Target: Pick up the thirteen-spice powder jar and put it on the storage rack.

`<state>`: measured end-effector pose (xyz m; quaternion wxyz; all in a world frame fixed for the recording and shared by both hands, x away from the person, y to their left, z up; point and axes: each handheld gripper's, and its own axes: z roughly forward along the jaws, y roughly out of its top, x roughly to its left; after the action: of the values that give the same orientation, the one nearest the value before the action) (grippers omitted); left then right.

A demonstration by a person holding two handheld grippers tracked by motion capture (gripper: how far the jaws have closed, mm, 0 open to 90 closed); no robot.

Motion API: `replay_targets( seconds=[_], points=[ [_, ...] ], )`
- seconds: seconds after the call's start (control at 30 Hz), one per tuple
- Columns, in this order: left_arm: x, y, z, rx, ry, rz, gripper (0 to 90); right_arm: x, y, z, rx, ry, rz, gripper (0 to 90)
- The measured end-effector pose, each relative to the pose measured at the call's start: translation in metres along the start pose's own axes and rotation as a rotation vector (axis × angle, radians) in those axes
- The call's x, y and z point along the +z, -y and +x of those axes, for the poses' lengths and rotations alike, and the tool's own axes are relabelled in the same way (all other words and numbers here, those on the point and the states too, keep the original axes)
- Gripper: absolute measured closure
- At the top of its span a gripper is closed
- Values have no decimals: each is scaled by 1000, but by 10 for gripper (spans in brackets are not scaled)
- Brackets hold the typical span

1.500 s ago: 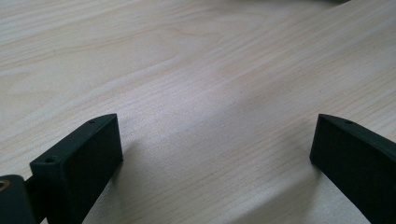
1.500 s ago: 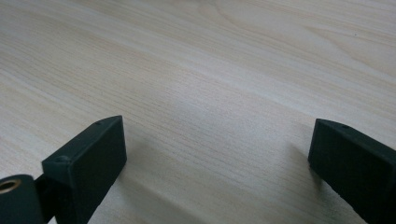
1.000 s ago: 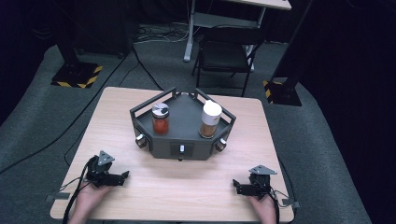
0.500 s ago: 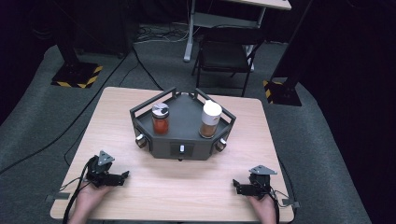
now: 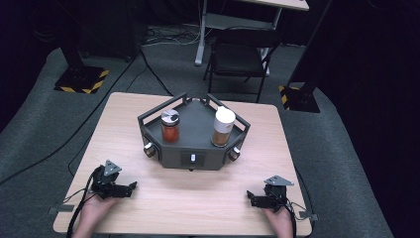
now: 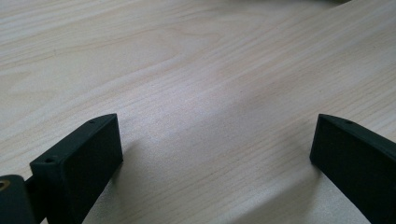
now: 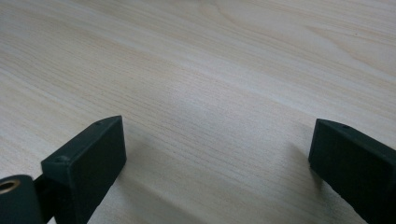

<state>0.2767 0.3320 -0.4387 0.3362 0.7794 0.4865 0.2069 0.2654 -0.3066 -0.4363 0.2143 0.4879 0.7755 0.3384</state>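
Both grippers, left gripper (image 5: pixel 130 187) and right gripper (image 5: pixel 251 200), fingers apart, resting on table (image 5: pixel 198 198).

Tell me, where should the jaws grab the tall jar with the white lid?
Probably round the amber body of the tall jar, just under its white lid. It stands upright on the grey tray, whose rail guards the back, so come level from the front with the open right gripper.
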Motion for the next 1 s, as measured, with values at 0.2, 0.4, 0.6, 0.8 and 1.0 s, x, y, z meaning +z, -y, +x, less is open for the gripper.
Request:
replay_targets(
  seconds=[0.2,0.4,0.6,0.8,1.0],
  points=[
    [0,0,0,2,-1,2,18,0,0,0,0,0,0,30],
    [0,0,-1,0,-3,2,18,0,0,0,0,0,0,29],
    [-1,0,-2,-2,-6,2,18,0,0,0,0,0,0,29],
    [-1,1,-2,-3,-4,2,18,0,0,0,0,0,0,29],
    [-1,0,-2,-3,-3,2,17,0,0,0,0,0,0,29]
  ],
)
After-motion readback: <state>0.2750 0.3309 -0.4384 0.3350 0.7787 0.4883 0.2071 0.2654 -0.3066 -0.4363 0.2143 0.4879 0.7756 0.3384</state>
